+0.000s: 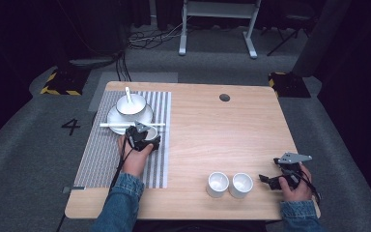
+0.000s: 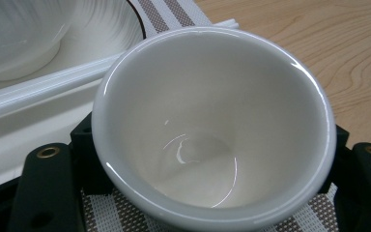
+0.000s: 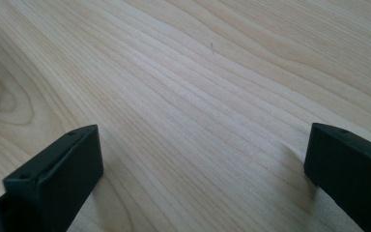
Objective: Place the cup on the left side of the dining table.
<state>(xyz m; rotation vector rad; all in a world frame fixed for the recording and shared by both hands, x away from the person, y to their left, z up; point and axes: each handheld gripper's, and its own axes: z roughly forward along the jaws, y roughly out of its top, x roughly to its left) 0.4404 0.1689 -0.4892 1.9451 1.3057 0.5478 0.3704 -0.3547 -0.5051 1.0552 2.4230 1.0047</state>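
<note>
The left gripper (image 2: pixel 212 193) clamps a white cup (image 2: pixel 212 130) just beside chopsticks (image 1: pixel 113 125) and plate (image 1: pixel 147 116); the right gripper (image 3: pixel 198 169) gapes empty near the counter's (image 1: pixel 212 130) front-right corner.

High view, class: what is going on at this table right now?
A person holds a gripper in each hand. The left gripper is shut on a small white cup over the striped placemat, beside the plate with a bowl and spoon. The right gripper is open above bare table, near two more white cups.
</note>
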